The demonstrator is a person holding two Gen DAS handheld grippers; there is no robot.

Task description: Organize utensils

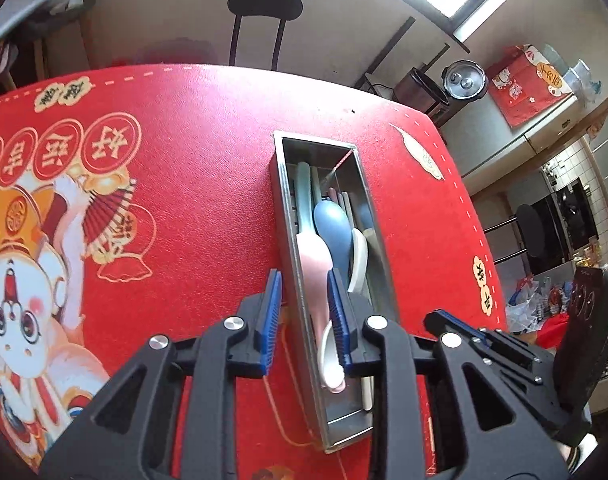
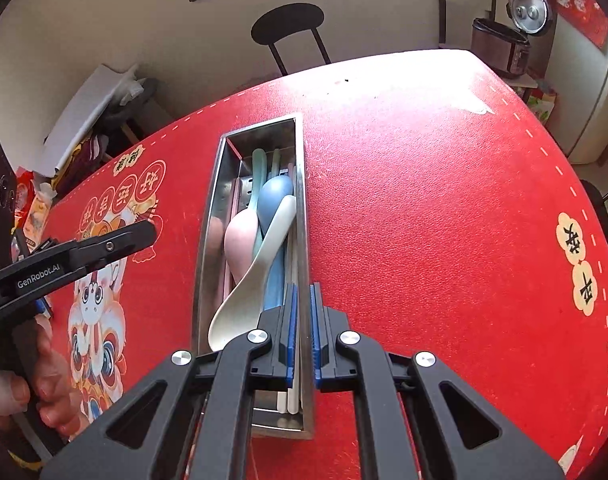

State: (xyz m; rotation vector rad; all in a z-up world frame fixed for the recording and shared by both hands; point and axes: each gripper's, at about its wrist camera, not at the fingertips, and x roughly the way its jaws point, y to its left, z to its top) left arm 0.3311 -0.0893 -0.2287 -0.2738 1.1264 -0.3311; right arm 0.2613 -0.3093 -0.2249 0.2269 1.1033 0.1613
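A long steel utensil box (image 1: 279, 184) (image 2: 211, 216) lies on the red table mat. It holds a pink spoon (image 1: 314, 256) (image 2: 239, 236), a blue spoon (image 1: 332, 228) (image 2: 275, 196), a white spoon (image 1: 359, 256) (image 2: 259, 264) and several chopsticks. My left gripper (image 1: 304, 312) straddles the box's left wall, one blue pad outside and one inside against the pink spoon, jaws apart. My right gripper (image 2: 301, 332) is closed on the box's right wall (image 2: 304, 240) near its near end.
The red mat (image 1: 191, 152) (image 2: 424, 200) with cartoon prints covers the round table. A black chair (image 1: 263, 4) (image 2: 287, 24) stands at the far edge. A rice cooker (image 1: 464, 80) (image 2: 504, 48) sits beyond the table's right side.
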